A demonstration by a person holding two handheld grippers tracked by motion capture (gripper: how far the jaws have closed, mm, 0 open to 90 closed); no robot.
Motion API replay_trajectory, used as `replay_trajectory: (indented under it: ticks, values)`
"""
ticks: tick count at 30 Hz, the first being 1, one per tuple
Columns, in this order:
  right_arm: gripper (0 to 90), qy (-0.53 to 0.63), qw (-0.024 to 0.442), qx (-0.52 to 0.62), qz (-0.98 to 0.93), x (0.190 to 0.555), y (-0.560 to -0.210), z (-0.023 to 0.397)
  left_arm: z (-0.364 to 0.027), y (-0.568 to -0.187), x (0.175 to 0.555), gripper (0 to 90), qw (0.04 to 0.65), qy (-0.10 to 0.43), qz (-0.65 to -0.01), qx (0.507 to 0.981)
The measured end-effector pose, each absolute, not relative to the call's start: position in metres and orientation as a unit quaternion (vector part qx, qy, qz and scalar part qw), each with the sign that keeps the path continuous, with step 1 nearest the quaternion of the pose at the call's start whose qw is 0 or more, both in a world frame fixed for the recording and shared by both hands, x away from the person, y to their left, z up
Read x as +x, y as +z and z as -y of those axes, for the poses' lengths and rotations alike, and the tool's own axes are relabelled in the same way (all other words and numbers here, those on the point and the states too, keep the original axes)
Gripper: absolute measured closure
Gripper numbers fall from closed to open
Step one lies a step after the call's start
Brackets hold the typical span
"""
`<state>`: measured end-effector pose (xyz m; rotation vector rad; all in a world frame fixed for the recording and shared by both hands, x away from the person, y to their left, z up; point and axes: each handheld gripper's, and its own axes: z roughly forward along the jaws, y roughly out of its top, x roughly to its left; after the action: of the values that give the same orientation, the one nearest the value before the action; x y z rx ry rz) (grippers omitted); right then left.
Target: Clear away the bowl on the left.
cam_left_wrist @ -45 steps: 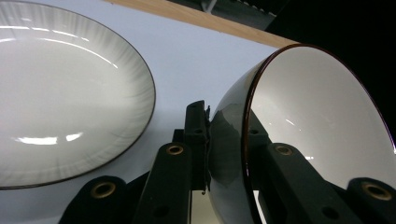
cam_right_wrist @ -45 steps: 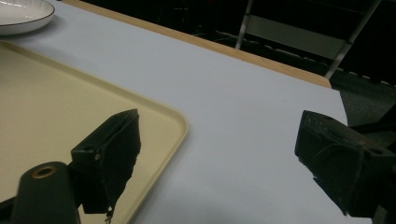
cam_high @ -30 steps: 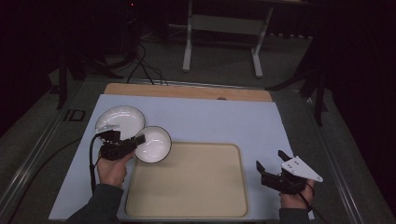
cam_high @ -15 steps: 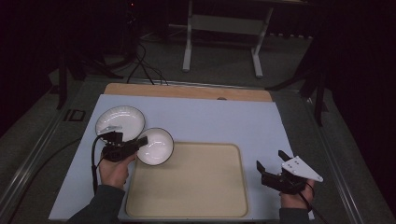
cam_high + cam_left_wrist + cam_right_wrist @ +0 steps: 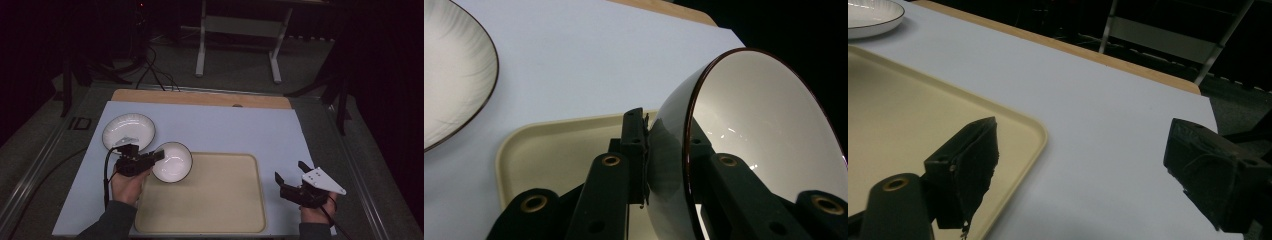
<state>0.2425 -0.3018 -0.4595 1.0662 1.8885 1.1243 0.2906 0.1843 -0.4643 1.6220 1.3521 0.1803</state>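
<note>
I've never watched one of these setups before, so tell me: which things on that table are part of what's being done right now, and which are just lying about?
In use:
- white bowl, clamped by its rim in the left gripper
- beige tray, beside and partly under the bowl

Lying about:
- white plate, on the pale mat, untouched
- right gripper, open, holding nothing
- metal stand behind the table

Bowl (image 5: pixel 172 161): white inside, dark glossy outside, thin dark-brown rim line. Plate (image 5: pixel 128 131): white w/ faint radial streaks, edged by a dark rim. Tray (image 5: pixel 225 200): plain cream-beige, no pattern. Table cover (image 5: pixel 240 127): pale blue-grey, unpatterned; light wood strip (image 5: pixel 200 97) seen along far edge. Both grippers, left (image 5: pixel 156 156) & right (image 5: pixel 291 176), are rendered black; grey three-cornered plate (image 5: pixel 324 181) borne by right.
</note>
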Motion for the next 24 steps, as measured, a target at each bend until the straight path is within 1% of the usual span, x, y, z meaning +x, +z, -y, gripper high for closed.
replay_trajectory:
  ticks: [15,24]
  values:
    - [13.9,0.432,0.343,0.411,-0.726,0.242,-0.459,0.303,-0.166,-0.471,0.289,78.7,0.478,0.065,-0.540,0.690]
    - [13.8,0.432,0.343,0.411,-0.725,0.242,-0.459,0.303,-0.160,-0.476,0.289,78.3,0.474,0.055,-0.538,0.694]
